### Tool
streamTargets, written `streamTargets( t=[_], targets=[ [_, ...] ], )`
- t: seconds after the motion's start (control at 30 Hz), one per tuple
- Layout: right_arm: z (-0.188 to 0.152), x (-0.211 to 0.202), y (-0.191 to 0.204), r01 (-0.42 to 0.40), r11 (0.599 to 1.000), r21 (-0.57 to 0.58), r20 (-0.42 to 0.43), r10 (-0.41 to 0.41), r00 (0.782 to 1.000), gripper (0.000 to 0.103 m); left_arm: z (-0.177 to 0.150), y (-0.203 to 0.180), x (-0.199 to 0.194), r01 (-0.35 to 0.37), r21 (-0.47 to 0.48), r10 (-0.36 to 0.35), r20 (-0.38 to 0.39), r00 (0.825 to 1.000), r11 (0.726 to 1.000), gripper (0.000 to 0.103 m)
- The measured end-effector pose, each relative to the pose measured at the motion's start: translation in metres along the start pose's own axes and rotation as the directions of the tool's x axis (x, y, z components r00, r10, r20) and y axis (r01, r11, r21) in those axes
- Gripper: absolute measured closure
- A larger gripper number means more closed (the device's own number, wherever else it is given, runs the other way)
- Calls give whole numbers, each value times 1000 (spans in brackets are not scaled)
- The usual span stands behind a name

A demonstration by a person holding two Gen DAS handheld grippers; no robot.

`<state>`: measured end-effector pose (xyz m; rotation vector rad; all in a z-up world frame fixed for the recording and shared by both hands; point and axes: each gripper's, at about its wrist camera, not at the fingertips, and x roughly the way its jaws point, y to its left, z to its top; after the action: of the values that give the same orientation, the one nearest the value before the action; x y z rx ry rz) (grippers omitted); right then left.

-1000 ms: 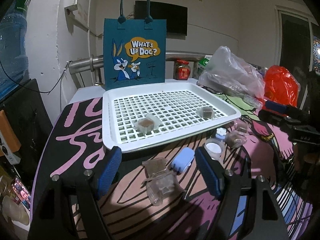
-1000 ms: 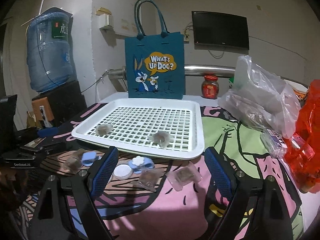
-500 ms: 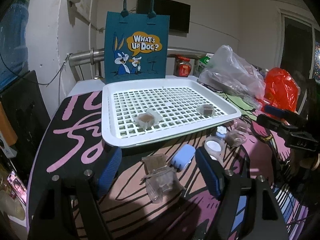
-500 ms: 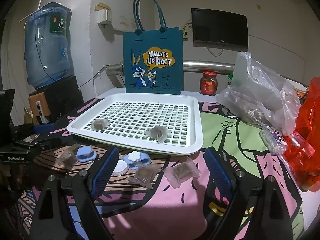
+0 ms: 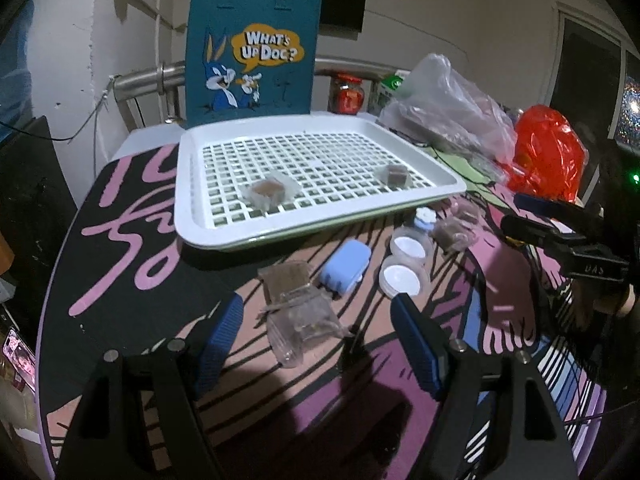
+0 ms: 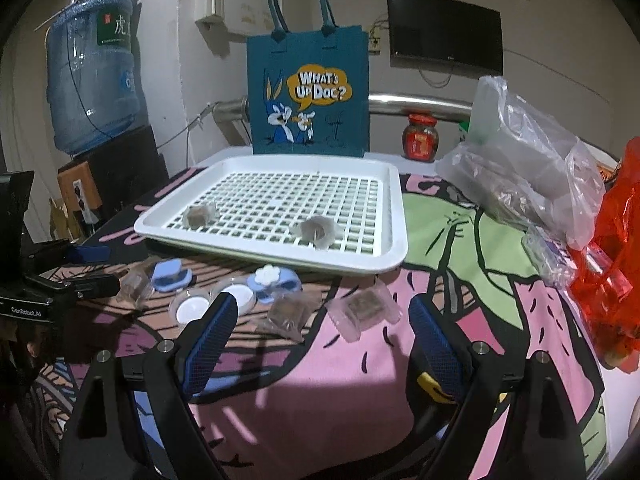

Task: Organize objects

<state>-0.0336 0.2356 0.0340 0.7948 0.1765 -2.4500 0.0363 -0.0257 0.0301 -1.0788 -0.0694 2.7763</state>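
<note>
Clear-wrapped brown cubes are the things to be sorted: two already lie on the white plastic grid tray, one near its front left and one toward its right side, while more remain on the cartoon-printed cloth of the worktop in front of the tray. The left tongs hang wide apart and empty, with a crinkled clear packet holding a brown block on the cloth between and just ahead of their blue ribbed pads. The right tongs are likewise spread wide and hold nothing; ahead of them lie a soft wrapped brown square and a stiffer clear moulded case with a brown cube inside. Judging by this, the step in hand is reaching for the next loose piece, and the next move calls for lowering over one packet and closing gently, since the thin film looks slippery and easily crushed. Also on the cloth are a pale blue rounded case, two shallow round white-lidded tubs and a blue clip with a white flower, all smooth hard plastic. Behind the tray stands a teal felt tote bag.
</note>
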Motion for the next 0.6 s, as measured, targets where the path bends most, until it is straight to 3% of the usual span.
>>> streamTargets(
  t=[0.3, 0.6],
  targets=[
    [1, 22, -25, 20, 993, 112, -108, -8, 994, 16, 1, 2, 7, -9, -7, 9, -44, 999, 1000, 27],
    [9, 48, -37, 30, 989, 146, -172, -4, 985, 28, 0, 7, 16, -9, -28, 6, -89, 996, 1000, 33]
  ],
)
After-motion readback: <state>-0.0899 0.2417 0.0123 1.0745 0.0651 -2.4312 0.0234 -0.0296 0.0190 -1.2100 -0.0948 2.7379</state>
